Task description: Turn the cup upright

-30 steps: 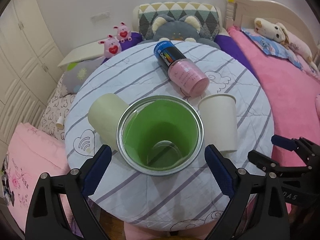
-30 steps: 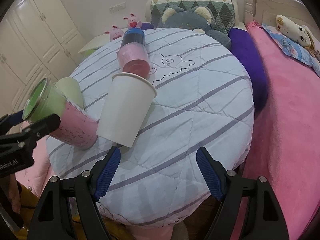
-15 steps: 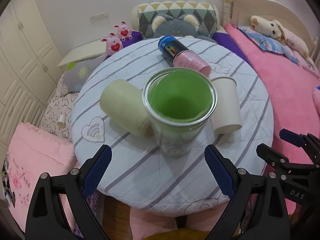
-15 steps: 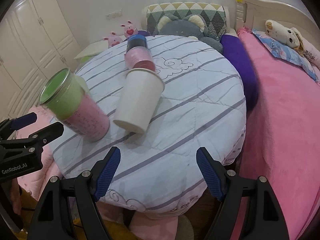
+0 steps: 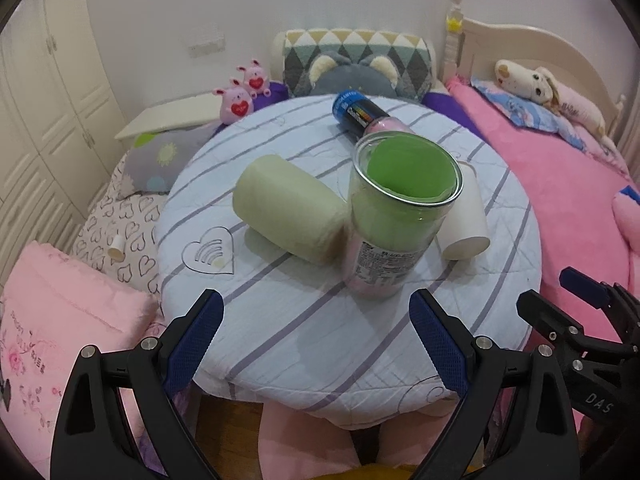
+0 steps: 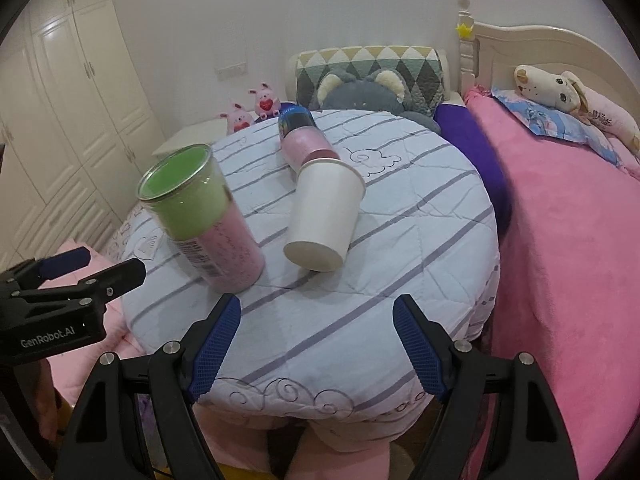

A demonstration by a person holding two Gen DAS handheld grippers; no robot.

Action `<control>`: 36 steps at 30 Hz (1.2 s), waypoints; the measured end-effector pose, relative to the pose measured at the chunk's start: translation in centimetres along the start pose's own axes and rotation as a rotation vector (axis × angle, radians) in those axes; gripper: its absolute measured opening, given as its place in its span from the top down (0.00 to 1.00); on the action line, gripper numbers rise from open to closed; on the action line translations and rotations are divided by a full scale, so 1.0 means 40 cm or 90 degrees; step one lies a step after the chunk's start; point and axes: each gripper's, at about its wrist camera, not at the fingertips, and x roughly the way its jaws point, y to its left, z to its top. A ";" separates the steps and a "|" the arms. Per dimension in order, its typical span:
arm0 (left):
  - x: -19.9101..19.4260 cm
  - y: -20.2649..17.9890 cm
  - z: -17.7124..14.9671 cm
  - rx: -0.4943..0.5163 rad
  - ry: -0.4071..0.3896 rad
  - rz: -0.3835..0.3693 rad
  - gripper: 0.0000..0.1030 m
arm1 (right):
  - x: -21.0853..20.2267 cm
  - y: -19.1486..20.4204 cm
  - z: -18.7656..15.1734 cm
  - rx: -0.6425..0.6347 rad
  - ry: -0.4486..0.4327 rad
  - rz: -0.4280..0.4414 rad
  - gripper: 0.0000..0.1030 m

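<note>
Green inside and pink toward its base, the clear cup (image 5: 396, 216) stands upright on the round worktop (image 5: 280, 328) in the left wrist view, its open mouth facing up and a printed label low on its side. The left claw (image 5: 316, 344) is spread wide and grasps nothing; its blue-padded fingers (image 5: 192, 340) sit at the near edge of the worktop, apart from the cup. A pale green cup (image 5: 288, 208) lies on its side just left of the upright one, and a white paper cup (image 5: 464, 220) lies on its side just behind and to the right. Farther back a blue-capped pink bottle (image 5: 360, 114) lies flat. The right claw (image 5: 580, 300) shows at the right edge, off the worktop. Two pink pig toys (image 5: 244, 92) sit beyond the worktop's far left rim.

From the right wrist view, the clear cup (image 6: 200, 216) stands at the left part of the worktop (image 6: 400, 240), leaning in the fisheye picture, with the white paper cup (image 6: 326, 216) on its side near it, base toward the camera. The blue-capped pink bottle (image 6: 304, 140) lies behind the paper cup, touching its rim or nearly so. The right claw (image 6: 316, 344) is released, fingers wide over the near edge, holding nothing. The left claw (image 6: 92, 270) appears at the left, near the clear cup but apart from it. A pink bed (image 6: 568, 240) fills the right side.
</note>
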 end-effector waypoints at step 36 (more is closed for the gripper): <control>-0.029 -0.033 -0.113 0.029 -0.295 -0.017 0.05 | -0.059 0.041 -0.126 -0.005 -0.278 -0.097 0.21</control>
